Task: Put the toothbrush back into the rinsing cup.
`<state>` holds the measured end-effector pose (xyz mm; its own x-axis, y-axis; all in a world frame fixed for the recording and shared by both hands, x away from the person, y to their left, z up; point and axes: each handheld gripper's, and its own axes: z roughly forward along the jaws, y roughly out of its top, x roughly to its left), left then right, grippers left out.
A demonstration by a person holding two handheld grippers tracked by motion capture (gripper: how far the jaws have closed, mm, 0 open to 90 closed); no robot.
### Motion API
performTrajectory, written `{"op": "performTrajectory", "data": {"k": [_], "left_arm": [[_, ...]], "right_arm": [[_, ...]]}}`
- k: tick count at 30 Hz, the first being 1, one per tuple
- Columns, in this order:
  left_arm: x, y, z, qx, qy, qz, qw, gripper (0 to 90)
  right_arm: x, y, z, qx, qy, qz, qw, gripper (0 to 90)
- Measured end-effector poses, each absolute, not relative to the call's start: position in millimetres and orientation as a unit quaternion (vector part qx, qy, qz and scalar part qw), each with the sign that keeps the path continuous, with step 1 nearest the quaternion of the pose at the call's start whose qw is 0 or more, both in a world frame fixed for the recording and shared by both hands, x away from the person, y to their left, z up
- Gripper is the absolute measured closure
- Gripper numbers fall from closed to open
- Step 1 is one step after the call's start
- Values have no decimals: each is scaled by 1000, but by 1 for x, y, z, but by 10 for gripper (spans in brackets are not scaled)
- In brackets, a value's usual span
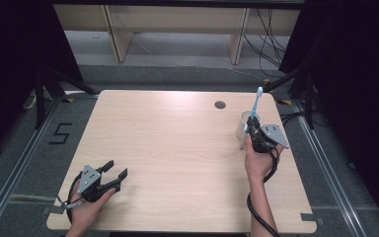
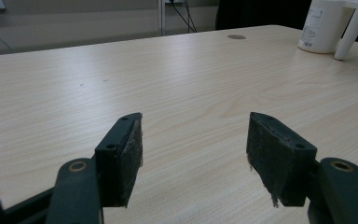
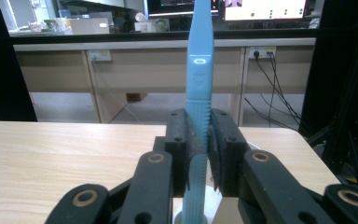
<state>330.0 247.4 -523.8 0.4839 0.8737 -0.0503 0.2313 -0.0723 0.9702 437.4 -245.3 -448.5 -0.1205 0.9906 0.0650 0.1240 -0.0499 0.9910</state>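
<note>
Two grippers: on a wooden table point(image 1: 177, 148).
Left gripper point(image 1: 114, 173): jaws apart, empty.
Right gripper point(image 3: 204, 140): jaws clamped on upright blue toothbrush point(image 3: 199, 60), above white cup point(image 1: 242, 129).

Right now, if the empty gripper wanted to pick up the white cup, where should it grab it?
Probably by the handle. It sticks out from the side of the white cup, thin enough for the left gripper, whose fingers are spread open. Come in from that handle side, since the right gripper holds the blue toothbrush above the cup.
</note>
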Motion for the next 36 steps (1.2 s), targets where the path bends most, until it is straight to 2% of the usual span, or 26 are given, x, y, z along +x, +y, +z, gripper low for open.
{"op": "performTrajectory", "data": {"k": [36], "left_arm": [[330,248,-523,674,414,295,537,355]], "right_arm": [[436,-246,-468,524,557,495,413,788]]}}
